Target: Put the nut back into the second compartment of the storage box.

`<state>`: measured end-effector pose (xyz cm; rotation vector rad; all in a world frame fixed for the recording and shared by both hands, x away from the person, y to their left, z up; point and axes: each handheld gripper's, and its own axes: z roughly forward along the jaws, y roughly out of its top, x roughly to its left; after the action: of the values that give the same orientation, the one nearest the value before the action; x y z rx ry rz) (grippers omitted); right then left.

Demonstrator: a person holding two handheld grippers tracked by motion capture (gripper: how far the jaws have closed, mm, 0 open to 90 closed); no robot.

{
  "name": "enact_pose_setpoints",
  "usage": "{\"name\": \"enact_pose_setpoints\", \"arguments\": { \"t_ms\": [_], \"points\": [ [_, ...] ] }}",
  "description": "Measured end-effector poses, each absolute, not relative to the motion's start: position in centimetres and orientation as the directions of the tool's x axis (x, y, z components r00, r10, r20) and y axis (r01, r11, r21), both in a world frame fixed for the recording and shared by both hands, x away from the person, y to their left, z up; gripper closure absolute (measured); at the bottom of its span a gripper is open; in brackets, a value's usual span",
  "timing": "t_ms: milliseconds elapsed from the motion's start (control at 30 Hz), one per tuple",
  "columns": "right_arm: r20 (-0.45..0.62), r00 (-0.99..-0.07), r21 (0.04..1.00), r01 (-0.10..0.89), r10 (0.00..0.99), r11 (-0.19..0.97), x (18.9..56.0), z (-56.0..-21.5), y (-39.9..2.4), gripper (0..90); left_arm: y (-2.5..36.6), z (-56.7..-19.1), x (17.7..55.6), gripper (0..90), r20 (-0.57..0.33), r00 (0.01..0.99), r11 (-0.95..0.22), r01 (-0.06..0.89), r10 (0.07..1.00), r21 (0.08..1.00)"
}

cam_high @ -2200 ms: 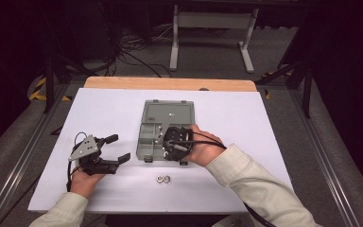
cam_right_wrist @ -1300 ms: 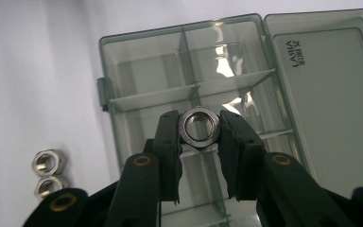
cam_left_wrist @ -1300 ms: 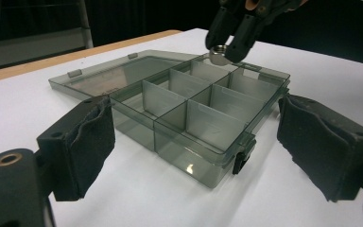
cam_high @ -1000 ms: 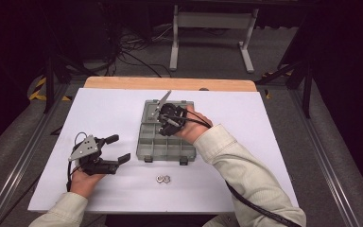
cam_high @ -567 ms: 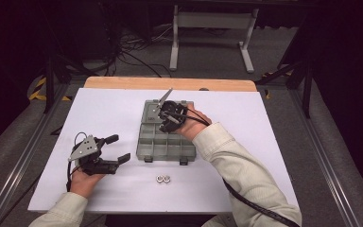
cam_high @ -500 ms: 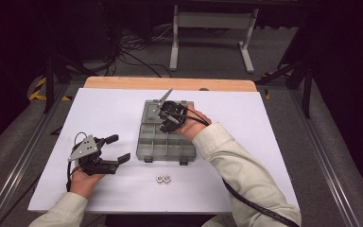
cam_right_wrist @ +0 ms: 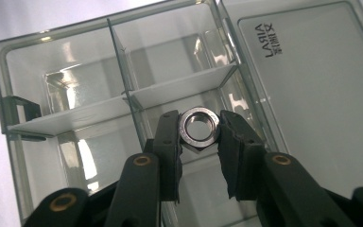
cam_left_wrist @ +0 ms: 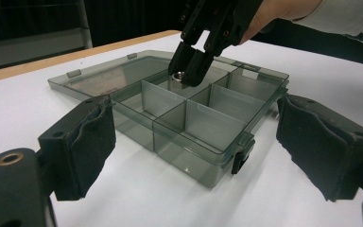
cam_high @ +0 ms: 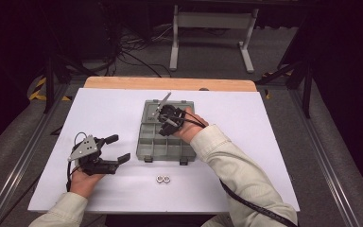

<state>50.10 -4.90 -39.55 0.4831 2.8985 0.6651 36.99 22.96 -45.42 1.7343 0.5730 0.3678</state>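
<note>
One hex nut (cam_right_wrist: pixel 199 127) is pinched flat between the two pads of the right gripper (cam_right_wrist: pixel 198 135), its bore facing the camera in the right gripper view; the jaws press on opposite sides of it and hold it over a compartment next to the lid hinge of the open organiser box (cam_high: pixel 147 142); in the left gripper view the same nut (cam_left_wrist: pixel 178 74) shows as a small bright ring at the tips of the right gripper (cam_left_wrist: pixel 189 75), just at or a little below the rim of the box (cam_left_wrist: pixel 217 156), though whether it touches the floor of the compartment cannot be told from here.

One box lies on the white table (cam_high: pixel 274 142); its clear lid (cam_right_wrist: pixel 312 94) is folded back flat, with one printed label on it; I count six compartments in the tray in the high view, but the hand covers part of it, so the count may be short.

Two further nuts (cam_high: pixel 163 178) lie side by side, touching, on the table just in front of the box.

The left gripper (cam_high: pixel 114 149) rests on the table well apart from the box, to its left; its two jaws stand spread wide with nothing between them; in its own view the pads (cam_left_wrist: pixel 92 146) frame the near corner of the box.

Two hands, two grippers, three nuts in all.
</note>
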Motion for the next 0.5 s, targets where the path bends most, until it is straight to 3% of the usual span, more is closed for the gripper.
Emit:
{"name": "enact_pose_setpoints", "arguments": {
  "t_ms": [500],
  "points": [
    [-0.048,-0.946,0.432,0.268,0.319,0.861,50.1,-40.7,-4.2,69.7,23.0,-45.4,37.0,13.3,-0.059,0.829,-0.165,0.181,0.557,0.970]
  ]
}}
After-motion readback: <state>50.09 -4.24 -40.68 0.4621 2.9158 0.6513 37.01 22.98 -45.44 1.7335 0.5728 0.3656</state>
